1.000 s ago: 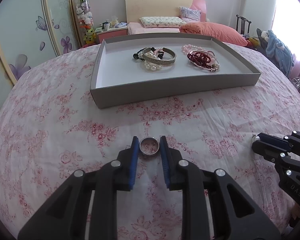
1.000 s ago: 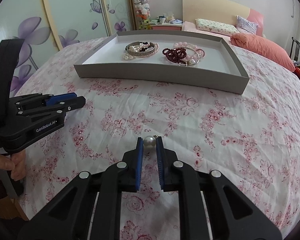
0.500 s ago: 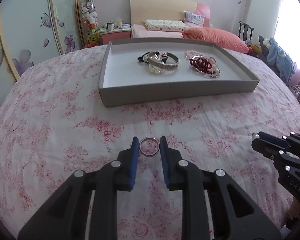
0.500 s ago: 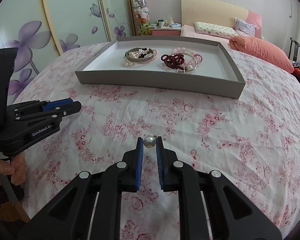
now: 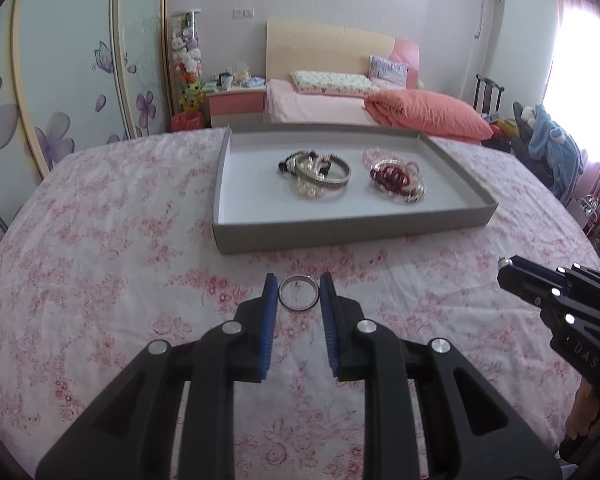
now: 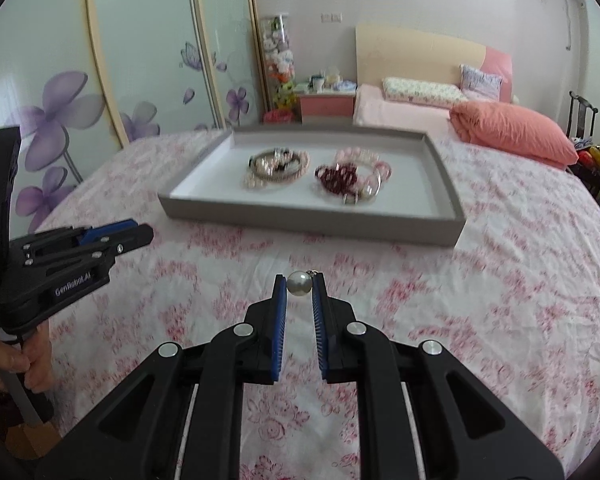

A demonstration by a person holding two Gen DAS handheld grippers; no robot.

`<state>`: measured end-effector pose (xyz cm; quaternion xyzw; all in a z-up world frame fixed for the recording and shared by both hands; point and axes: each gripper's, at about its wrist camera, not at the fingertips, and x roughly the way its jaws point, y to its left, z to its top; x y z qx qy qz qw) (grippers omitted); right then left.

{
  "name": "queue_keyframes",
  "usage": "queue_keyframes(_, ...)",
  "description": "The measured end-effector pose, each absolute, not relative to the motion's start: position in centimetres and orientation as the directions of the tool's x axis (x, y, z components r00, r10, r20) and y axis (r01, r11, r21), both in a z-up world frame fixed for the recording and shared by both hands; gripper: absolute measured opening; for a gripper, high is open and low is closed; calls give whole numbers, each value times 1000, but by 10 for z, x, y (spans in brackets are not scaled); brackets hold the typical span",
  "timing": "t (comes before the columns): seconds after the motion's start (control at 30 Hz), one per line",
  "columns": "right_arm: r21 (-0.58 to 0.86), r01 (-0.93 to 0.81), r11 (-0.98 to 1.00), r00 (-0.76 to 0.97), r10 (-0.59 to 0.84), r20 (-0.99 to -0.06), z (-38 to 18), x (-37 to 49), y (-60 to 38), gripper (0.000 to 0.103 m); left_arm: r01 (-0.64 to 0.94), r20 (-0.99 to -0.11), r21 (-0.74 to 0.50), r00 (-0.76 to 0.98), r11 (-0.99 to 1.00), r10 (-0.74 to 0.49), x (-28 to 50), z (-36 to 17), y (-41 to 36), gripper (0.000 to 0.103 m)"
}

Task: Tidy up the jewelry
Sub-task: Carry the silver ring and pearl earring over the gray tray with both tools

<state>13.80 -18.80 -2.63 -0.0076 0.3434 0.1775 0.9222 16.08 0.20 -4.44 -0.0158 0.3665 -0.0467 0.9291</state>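
My left gripper (image 5: 299, 287) is shut on a silver ring (image 5: 299, 293) and holds it above the floral cloth. My right gripper (image 6: 299, 285) is shut on a pearl earring (image 6: 299, 283), also held above the cloth. The grey tray (image 5: 340, 230) lies ahead of both, holding a pile of pearl and metal bracelets (image 5: 318, 174) on its left and dark red and pink bead bracelets (image 5: 396, 178) on its right. The tray (image 6: 300, 220) also shows in the right wrist view. The right gripper appears at the right edge of the left wrist view (image 5: 508, 270).
The round table is covered by a pink floral cloth (image 5: 100, 240). A bed with an orange pillow (image 5: 424, 114) stands behind it. Flowered wardrobe doors (image 6: 80, 100) are on the left. A chair with clothes (image 5: 548, 148) is at the right.
Both grippers have risen and tilted up while holding the ring and the pearl. The tray now looks farther and more of the room shows.
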Motion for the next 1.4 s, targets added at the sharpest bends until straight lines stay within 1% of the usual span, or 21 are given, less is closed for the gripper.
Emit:
queue_keyframes(0.33,107,-325,940,779,330,-534,3,136,-196,14,93,-612,-70,782,993,-116,151,-20,-10,22)
queue_keyframes(1.07,93,-324,941,843,332,-423,26,132,-199,14,101,-521,-46,847,994,-110,145,3,-21,22)
queue_keyframes(1.4,75,-306,949,880,312,-358,36,141,-196,14,92,-501,-46,860,995,-103,154,7,-24,22)
